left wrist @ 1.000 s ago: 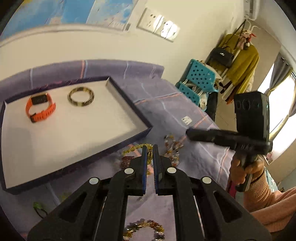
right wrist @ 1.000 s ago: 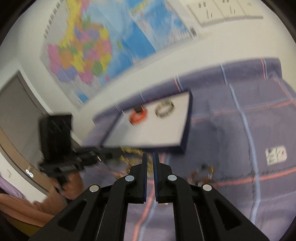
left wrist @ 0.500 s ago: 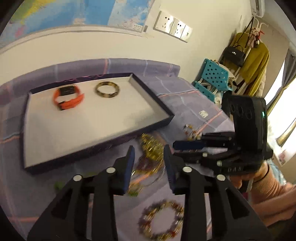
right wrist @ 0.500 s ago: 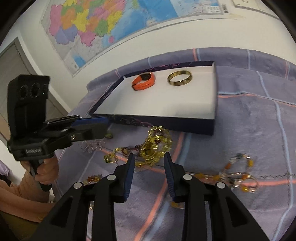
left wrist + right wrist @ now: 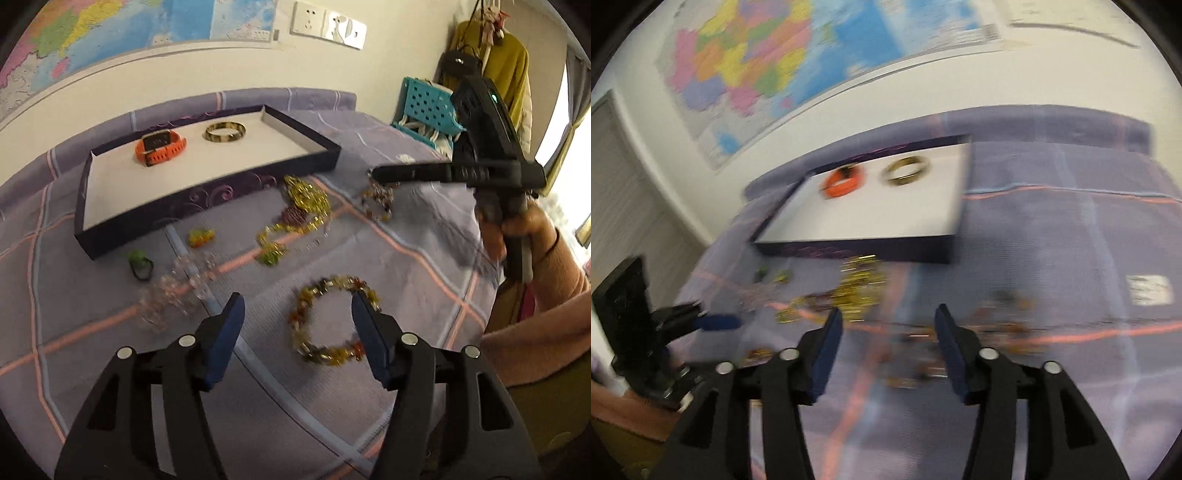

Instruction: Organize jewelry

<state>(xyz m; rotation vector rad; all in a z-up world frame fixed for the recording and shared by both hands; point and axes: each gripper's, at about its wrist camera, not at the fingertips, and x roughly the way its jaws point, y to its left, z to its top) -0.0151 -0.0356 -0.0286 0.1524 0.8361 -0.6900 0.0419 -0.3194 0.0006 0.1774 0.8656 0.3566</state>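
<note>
A dark tray with a white floor (image 5: pixel 207 173) (image 5: pixel 886 214) holds an orange watch (image 5: pixel 159 146) (image 5: pixel 844 182) and a gold bangle (image 5: pixel 225 132) (image 5: pixel 907 171). Loose jewelry lies on the purple cloth in front of it: a gold chain pile (image 5: pixel 304 201) (image 5: pixel 860 284), an amber bead bracelet (image 5: pixel 330 321), a clear bead bracelet (image 5: pixel 173 291), a green ring (image 5: pixel 140 264) and a beaded necklace (image 5: pixel 378 199). My left gripper (image 5: pixel 297 306) is open and empty above the amber bracelet. My right gripper (image 5: pixel 888 317) is open and empty; it also shows in the left wrist view (image 5: pixel 376 173).
A wall with a map (image 5: pixel 768 62) and sockets (image 5: pixel 327 24) stands behind the table. A teal basket (image 5: pixel 428 107) and hanging clothes (image 5: pixel 491 62) are at the right. A white label (image 5: pixel 1148 290) lies on the cloth.
Both grippers have opened from shut to wide open. The left gripper has pulled back and now sits over the amber bracelet. The right view is blurred from motion.
</note>
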